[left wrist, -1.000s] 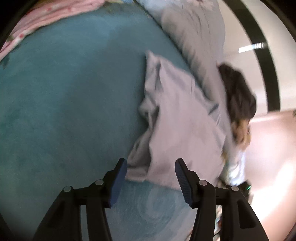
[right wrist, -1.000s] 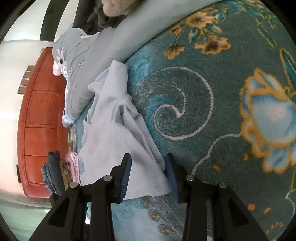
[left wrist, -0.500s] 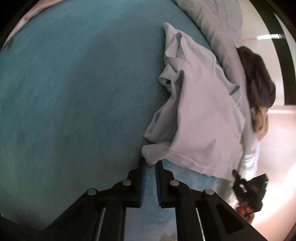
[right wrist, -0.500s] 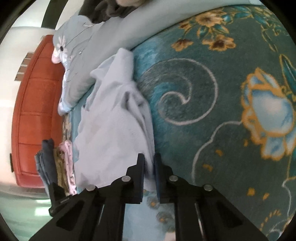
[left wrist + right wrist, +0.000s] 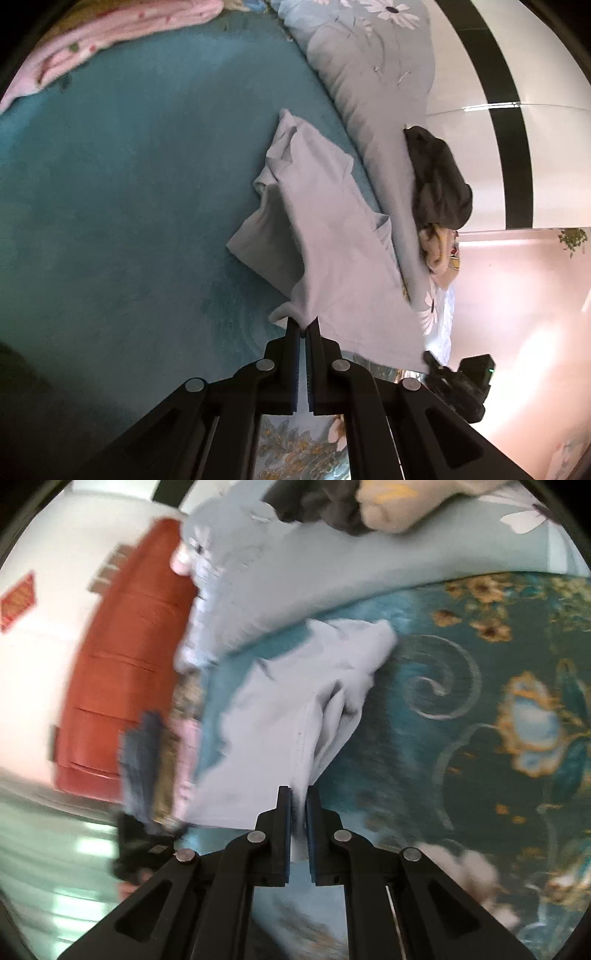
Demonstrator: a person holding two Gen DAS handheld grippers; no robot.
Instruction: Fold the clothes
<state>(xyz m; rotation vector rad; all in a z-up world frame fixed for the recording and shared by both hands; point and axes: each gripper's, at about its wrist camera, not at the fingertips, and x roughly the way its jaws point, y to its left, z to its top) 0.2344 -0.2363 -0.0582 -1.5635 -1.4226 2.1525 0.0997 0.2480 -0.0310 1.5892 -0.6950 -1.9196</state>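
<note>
The left tool [image 5: 305, 329] is pressed together on a corner of the pale lavender-grey cotton garment [image 5: 332, 236], the cloth bunched at its blue-padded tips, and the right tool [image 5: 298, 794] pinches another edge of the same garment [image 5: 273, 731], with a fold of fabric running down between its pads. From both grips the garment rises off the teal floral bedspread [image 5: 129, 184] and trails away, its far end resting on the bedspread just beside the long grey flower-printed pillow [image 5: 369, 92]. The left view alone shows the plain teal stretch of bedspread to the left of the garment, a pink speckled blanket [image 5: 110, 33] far beyond it, and a dark charcoal garment [image 5: 439, 184] heaped on the pillow above a tan cloth [image 5: 437, 251]. The right view, blurred, alone shows the bedspread's white scroll and blue-and-gold flower pattern [image 5: 535, 723] to the right of the garment, a small stack of navy, olive and pink clothes [image 5: 159, 760] to its left, and a red-brown wooden headboard [image 5: 122, 664] behind that stack.
</note>
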